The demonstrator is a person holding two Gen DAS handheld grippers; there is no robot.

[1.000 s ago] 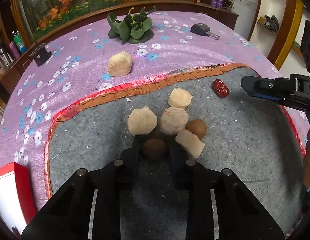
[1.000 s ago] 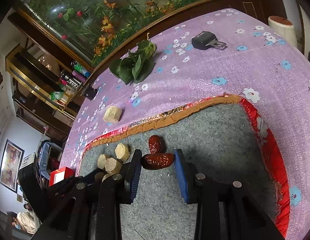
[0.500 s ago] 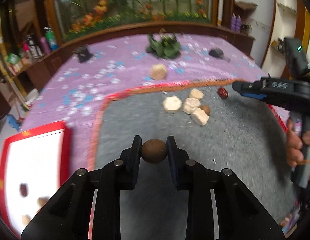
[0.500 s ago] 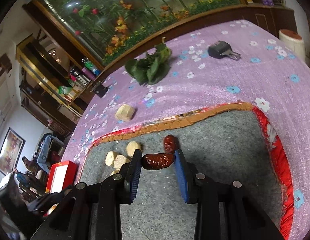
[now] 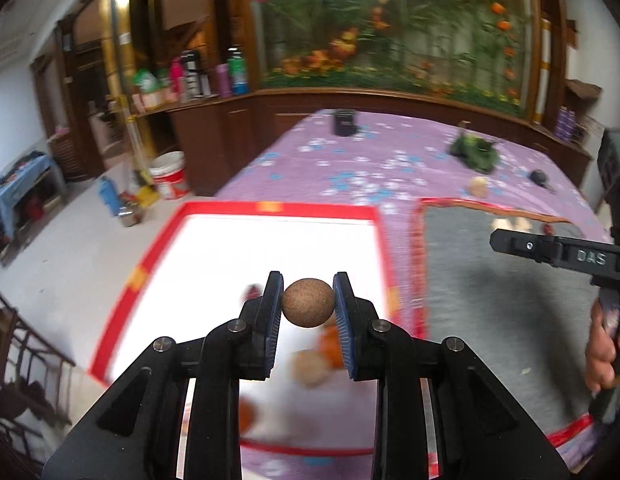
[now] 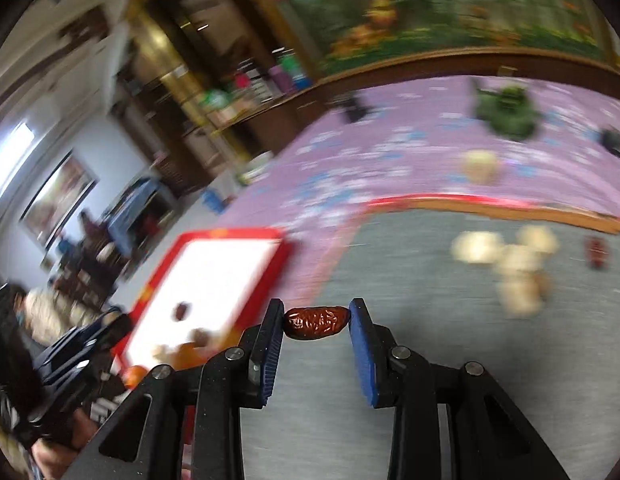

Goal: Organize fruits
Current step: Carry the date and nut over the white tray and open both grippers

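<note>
we pinch a small round brown fruit (image 5: 307,302) across its middle in our left gripper (image 5: 307,304) above the red-rimmed tray (image 5: 277,210), while our right gripper (image 6: 316,322) clamps a light, wrinkled, likely soft red date (image 6: 316,322) by its ends over the grey mat (image 6: 450,340).

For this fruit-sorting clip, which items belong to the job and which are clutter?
Job:
left gripper holding round brown fruit
right gripper holding red date
red-rimmed white tray

Clutter:
green leafy plant
white bucket
</note>
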